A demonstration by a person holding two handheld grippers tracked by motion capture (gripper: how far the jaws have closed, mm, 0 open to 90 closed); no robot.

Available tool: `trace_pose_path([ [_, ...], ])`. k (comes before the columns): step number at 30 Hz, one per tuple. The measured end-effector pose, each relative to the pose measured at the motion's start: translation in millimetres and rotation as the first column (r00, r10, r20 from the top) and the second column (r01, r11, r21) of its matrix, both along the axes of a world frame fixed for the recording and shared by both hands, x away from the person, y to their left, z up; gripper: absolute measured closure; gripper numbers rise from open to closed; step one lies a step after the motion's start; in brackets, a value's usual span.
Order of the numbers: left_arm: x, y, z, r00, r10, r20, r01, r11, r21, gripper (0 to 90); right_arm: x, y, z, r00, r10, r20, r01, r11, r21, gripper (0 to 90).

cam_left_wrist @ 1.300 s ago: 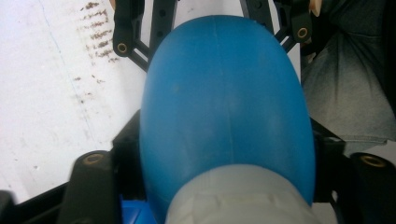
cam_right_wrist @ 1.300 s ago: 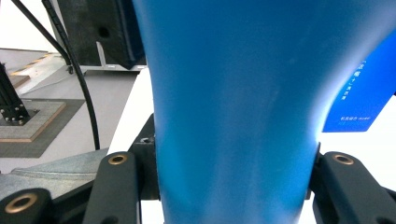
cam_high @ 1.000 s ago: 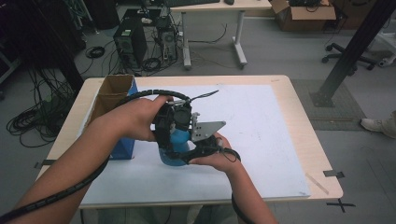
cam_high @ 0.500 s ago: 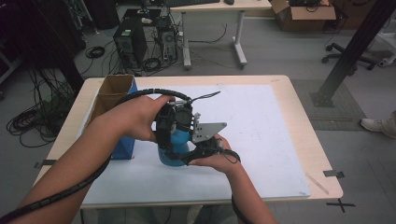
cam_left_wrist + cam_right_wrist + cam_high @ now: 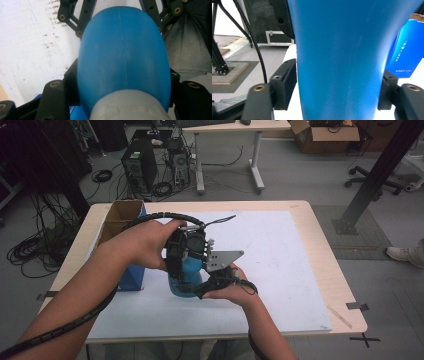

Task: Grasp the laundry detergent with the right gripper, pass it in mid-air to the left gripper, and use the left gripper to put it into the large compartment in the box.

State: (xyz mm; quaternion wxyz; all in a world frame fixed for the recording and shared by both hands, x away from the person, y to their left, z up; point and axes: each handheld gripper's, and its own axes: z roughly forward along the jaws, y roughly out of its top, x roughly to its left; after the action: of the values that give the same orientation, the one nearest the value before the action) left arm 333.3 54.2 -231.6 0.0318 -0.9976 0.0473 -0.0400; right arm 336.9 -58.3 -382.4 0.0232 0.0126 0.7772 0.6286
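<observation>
A blue plastic bottle (image 5: pixel 184 279) stands over the white sheet, held between both hands. In the left gripper view its rounded blue body (image 5: pixel 123 52) runs down to a white ribbed collar (image 5: pixel 125 107). My left gripper (image 5: pixel 122 82) is shut on it from above, with a black pad (image 5: pixel 71 81) against each side. My right gripper (image 5: pixel 337 85) is shut on the blue body (image 5: pixel 342 57) from the side, lower down. In the high view the left gripper (image 5: pixel 186 251) sits on top and the right gripper (image 5: pixel 216 272), with its grey plate, is just right of the bottle.
A blue carton (image 5: pixel 131 277) with an open cardboard top (image 5: pixel 120 215) stands close to the left of the bottle. The white sheet (image 5: pixel 280 260) covers most of the wooden table (image 5: pixel 325 245). Black cables trail from both grippers.
</observation>
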Motion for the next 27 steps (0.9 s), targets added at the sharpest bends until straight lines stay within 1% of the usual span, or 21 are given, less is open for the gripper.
trace_pose_path([
  [1, 0.0, 0.0, 0.0, 1.0, 0.0, 0.0, 0.0, 1.0, 0.0, 38.8, 0.0, 0.0, 0.0, 1.0, 0.0, 0.0, 0.0, 1.0, 0.0, 30.0],
  [3, 0.5, -0.4, 0.7, 1.0, -0.002, 0.003, 0.002, 1.0, -0.005, 38.8, 0.0, -1.4, -1.0, 1.0, -0.006, 0.0, 0.006, 1.0, -0.005, 26.6],
  [5, 0.8, -1.2, 1.9, 1.0, -0.002, 0.003, 0.002, 1.0, -0.002, 38.8, 0.0, -4.1, -2.0, 0.9999, -0.011, -0.013, 0.011, 1.0, -0.009, 23.7],
  [9, 1.7, -2.0, 3.4, 1.0, 0.006, 0.007, -0.006, 1.0, -0.002, 38.7, -0.1, -6.7, -2.4, 0.9997, -0.011, -0.022, 0.011, 1.0, -0.013, 20.9],
  [11, 2.7, -2.4, 4.3, 0.9999, 0.009, 0.005, -0.009, 0.9999, 0.006, 38.8, -0.1, -7.9, -2.3, 0.9997, -0.01, -0.022, 0.01, 1.0, -0.015, 20.0],
  [14, 3.6, -2.6, 5.2, 0.9998, 0.017, 0.004, -0.017, 0.9998, 0.006, 38.7, -0.4, -10.9, -1.1, 0.9993, -0.012, -0.036, 0.011, 1.0, -0.01, 16.1],
  [16, 3.9, -2.7, 5.5, 0.9998, 0.02, 0.004, -0.02, 0.9998, 0.007, 38.7, -0.3, -11.1, -1.1, 0.9994, -0.011, -0.034, 0.011, 1.0, -0.009, 14.7],
  [18, 4.6, -2.6, 5.6, 0.9998, 0.016, 0.01, -0.016, 0.9999, 0.003, 38.7, -0.5, -11.3, -1.0, 0.9994, -0.008, -0.034, 0.008, 1.0, -0.013, 13.6],
  [19, 4.8, -2.7, 6.2, 0.9998, 0.017, 0.008, -0.017, 0.9998, 0.008, 38.7, -0.6, -11.1, -1.2, 0.9994, -0.007, -0.035, 0.006, 1.0, -0.013, 11.4],
  [23, 5.5, -2.2, 6.2, 0.9997, 0.023, 0.006, -0.023, 0.9997, 0.003, 38.7, -0.5, -12.2, -1.4, 0.9991, 0.001, -0.042, -0.002, 1.0, -0.016, 8.9],
  [24, 5.7, -2.1, 6.4, 0.9997, 0.024, 0.006, -0.024, 0.9997, 0.005, 38.6, -0.4, -13.6, -1.4, 0.9988, 0.005, -0.048, -0.005, 1.0, -0.014, 6.0],
  [27, 7.1, -1.6, 6.2, 0.9997, 0.021, 0.009, -0.021, 0.9998, 0.007, 38.7, -0.4, -15.9, -1.4, 0.9988, 0.013, -0.048, -0.014, 1.0, -0.017, 4.0],
])
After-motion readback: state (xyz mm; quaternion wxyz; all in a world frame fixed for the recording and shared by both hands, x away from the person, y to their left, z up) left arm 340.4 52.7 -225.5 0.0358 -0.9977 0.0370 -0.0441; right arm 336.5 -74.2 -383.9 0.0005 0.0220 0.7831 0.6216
